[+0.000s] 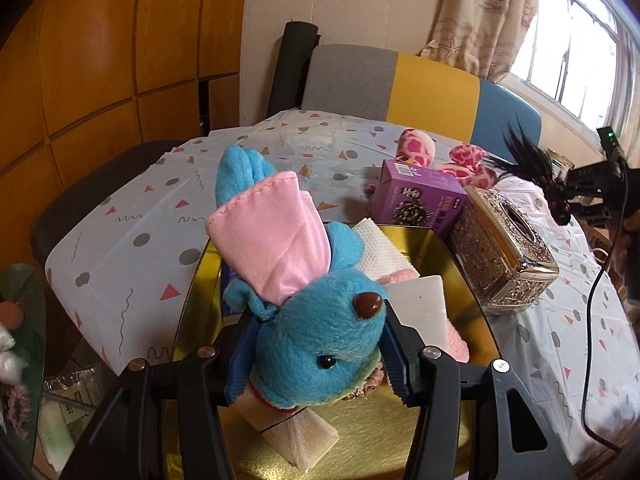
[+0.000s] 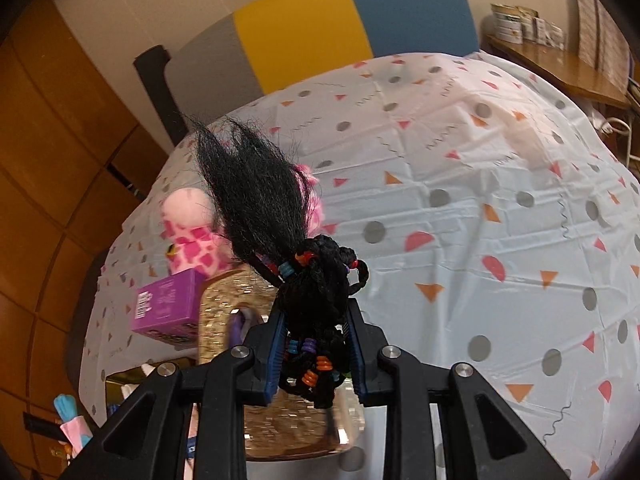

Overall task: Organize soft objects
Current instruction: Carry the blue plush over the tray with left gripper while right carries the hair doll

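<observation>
Left wrist view: blue plush toy point(image 1: 316, 344) being held by the head in the left gripper point(image 1: 316, 364), long axis running away from the fingers, pink dress and blue feet pointing outward, hanging directly over the gold tin point(image 1: 460, 432) already holding folded cloths. Probably lowering straight down next. Off to the right, black braided hair bundle point(image 2: 316, 304) being clamped narrowly in the right gripper point(image 2: 316, 356), loose strands trailing upward, hanging over the patterned tablecloth point(image 2: 480, 168) beside the tissue box point(image 1: 504, 252).
</observation>
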Demonstrator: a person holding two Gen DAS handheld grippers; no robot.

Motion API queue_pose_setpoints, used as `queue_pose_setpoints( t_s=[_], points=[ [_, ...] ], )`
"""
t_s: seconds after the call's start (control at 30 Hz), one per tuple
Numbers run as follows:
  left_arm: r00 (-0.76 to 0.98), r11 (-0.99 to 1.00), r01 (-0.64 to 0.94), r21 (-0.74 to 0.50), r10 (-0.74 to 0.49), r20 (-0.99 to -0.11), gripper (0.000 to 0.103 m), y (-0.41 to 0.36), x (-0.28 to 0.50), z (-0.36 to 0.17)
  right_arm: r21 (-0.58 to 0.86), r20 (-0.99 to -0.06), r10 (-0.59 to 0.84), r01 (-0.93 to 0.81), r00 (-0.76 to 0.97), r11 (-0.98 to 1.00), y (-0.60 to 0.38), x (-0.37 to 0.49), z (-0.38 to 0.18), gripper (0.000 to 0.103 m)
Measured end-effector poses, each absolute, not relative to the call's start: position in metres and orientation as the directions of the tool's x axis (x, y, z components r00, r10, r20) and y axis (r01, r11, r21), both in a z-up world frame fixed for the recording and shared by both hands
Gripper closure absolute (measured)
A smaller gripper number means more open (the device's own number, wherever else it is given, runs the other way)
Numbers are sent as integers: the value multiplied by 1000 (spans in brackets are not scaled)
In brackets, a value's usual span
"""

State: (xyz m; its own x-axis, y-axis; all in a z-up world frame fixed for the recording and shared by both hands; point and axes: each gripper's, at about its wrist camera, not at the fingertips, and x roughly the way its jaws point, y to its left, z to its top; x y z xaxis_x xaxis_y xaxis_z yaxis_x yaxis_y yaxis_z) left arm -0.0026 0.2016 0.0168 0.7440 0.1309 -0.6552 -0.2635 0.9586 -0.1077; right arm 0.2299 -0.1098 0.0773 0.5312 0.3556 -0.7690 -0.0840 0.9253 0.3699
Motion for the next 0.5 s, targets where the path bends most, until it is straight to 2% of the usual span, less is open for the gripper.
queue_pose_setpoints(
  t_s=[0.5],
  points=[
    [729,937,-329,-115,174,-662,47,224,-23,14,382,-740,489,-310,462,871,-13,197,88,76]
  ],
)
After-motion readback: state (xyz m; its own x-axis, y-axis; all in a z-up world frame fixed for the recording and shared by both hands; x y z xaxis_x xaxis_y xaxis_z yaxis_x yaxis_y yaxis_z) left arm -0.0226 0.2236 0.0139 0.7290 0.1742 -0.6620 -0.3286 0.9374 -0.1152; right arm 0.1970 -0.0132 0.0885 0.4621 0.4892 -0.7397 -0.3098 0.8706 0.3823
